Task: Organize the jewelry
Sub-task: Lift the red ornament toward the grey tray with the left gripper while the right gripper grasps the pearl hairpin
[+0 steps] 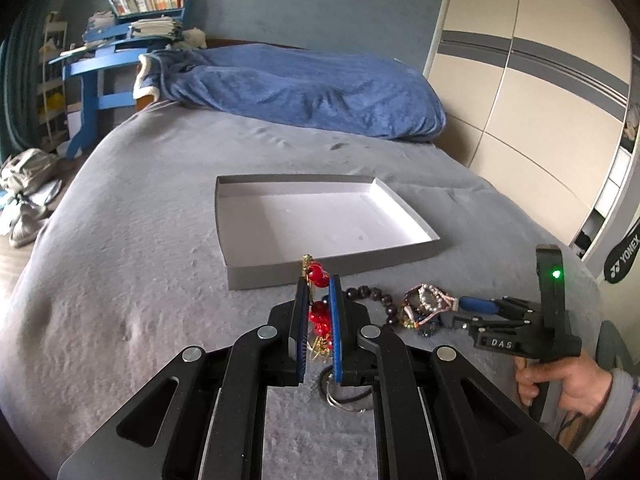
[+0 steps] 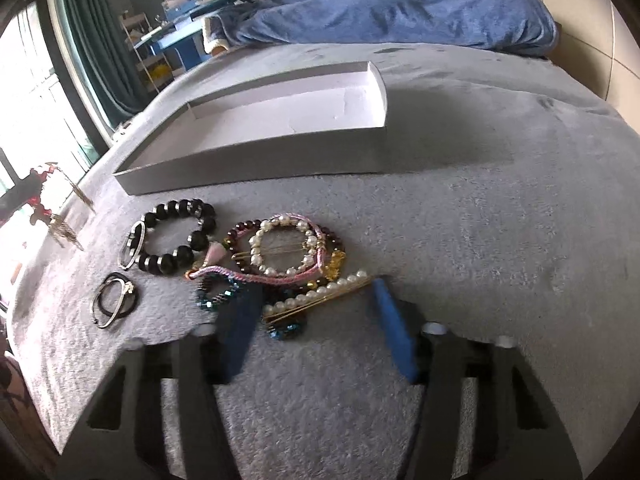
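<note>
Left gripper (image 1: 318, 300) clamps red earring (image 1: 316, 274) over grey bedspread (image 1: 140, 220)

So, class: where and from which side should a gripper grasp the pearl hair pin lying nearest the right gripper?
Grip the pearl hair pin at mid-length, from above, with one finger on each long side. It lies flat on the bedspread, long and thin, so pinching across its narrow width is probably surest.

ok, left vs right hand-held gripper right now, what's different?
Left hand-held gripper is shut on the red bead piece; the right hand-held gripper holds nothing, its pads apart around the pearl hairpin.
The left is lifted clear of the bed; the right sits low at the jewelry pile.
Shared: blue pads, both short of the grey box.
</note>
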